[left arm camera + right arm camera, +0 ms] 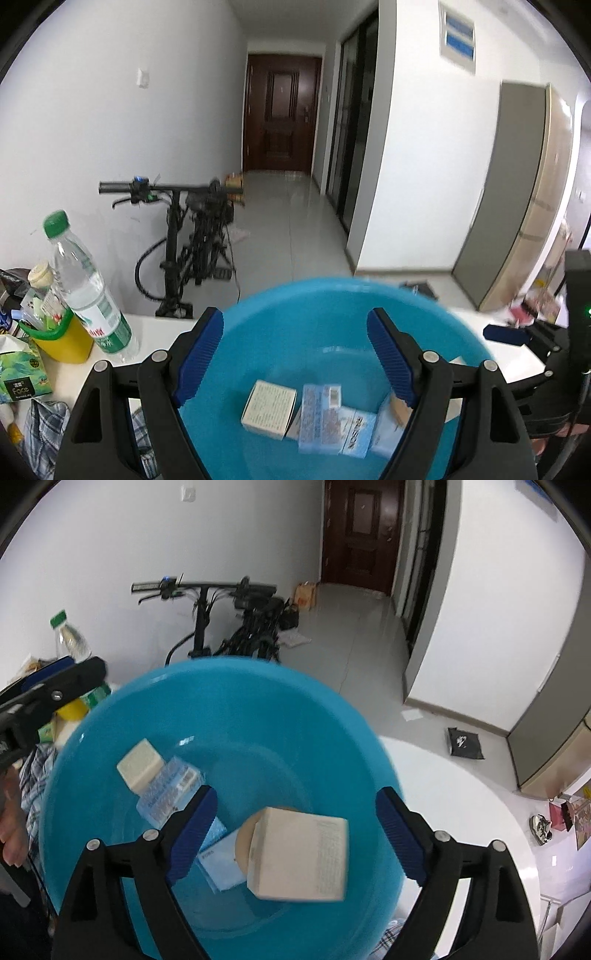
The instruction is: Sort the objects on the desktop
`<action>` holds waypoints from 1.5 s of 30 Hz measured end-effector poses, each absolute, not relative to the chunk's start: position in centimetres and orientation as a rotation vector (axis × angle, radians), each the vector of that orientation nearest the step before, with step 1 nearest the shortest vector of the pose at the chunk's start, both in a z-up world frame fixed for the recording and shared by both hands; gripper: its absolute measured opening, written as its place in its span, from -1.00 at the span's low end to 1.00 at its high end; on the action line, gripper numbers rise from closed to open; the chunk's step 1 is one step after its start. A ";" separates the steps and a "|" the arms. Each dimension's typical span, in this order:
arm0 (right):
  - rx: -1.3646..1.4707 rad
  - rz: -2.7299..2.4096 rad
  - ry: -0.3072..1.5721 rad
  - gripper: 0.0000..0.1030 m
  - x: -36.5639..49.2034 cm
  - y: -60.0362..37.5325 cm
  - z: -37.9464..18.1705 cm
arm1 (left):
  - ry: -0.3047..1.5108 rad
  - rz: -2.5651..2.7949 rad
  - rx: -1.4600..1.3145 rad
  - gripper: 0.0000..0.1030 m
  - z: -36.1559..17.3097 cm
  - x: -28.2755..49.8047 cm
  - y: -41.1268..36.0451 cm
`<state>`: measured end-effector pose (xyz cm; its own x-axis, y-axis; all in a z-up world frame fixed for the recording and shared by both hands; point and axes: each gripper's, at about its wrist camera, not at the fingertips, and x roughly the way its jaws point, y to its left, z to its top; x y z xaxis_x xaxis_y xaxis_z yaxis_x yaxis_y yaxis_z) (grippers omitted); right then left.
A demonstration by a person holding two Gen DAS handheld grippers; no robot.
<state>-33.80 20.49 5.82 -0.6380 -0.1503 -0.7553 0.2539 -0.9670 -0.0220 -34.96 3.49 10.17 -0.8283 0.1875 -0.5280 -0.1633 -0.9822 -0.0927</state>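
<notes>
Blue plastic forms the basin (325,332) set on the white worktop (155,328), and both grippers are held over it. The left gripper (295,354) is spread wide with nothing between its fingers. The right gripper (295,838) is likewise opened wide; a beige box (299,853) is seen between its fingers without being touched by them. A cream box (269,408) and pale blue boxes (320,419) are laid together in the basin. A water bottle (88,291) is stood upright at the left.
</notes>
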 end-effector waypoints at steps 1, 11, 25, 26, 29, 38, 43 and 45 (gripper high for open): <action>1.181 -2.672 0.179 0.78 -33.7 20.6 6.2 | -0.078 2.851 -0.787 0.73 10.6 -34.6 3.2; 0.854 -2.892 0.108 1.00 -30.9 22.1 10.6 | -0.111 2.991 -0.388 1.00 14.0 -30.5 1.7; 0.586 -2.971 -0.114 1.00 -28.6 23.4 14.2 | -0.140 2.994 -0.335 1.00 15.6 -28.6 1.0; 0.586 -2.970 -0.126 1.00 -28.7 23.6 14.2 | -0.154 2.996 -0.327 1.00 15.6 -28.4 1.0; 0.583 -2.972 -0.170 1.00 -28.6 24.3 14.5 | -0.197 2.986 -0.325 1.00 15.9 -27.9 0.8; 0.459 -3.003 -0.196 1.00 -26.5 25.0 16.2 | -0.245 2.973 -0.241 1.00 18.0 -24.5 0.5; 0.452 -2.991 -0.134 1.00 -25.2 24.1 16.6 | -0.276 2.907 -0.298 1.00 18.9 -22.9 0.7; 0.435 -2.984 -0.126 1.00 -23.8 24.0 16.8 | -0.245 2.886 -0.314 1.00 19.1 -22.0 1.1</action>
<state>-23.81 24.03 16.84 -0.9511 -0.1336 -0.2786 0.1096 -0.9889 0.1001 -21.99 1.14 19.10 -0.9511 0.2421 -0.1917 -0.2063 -0.9600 -0.1891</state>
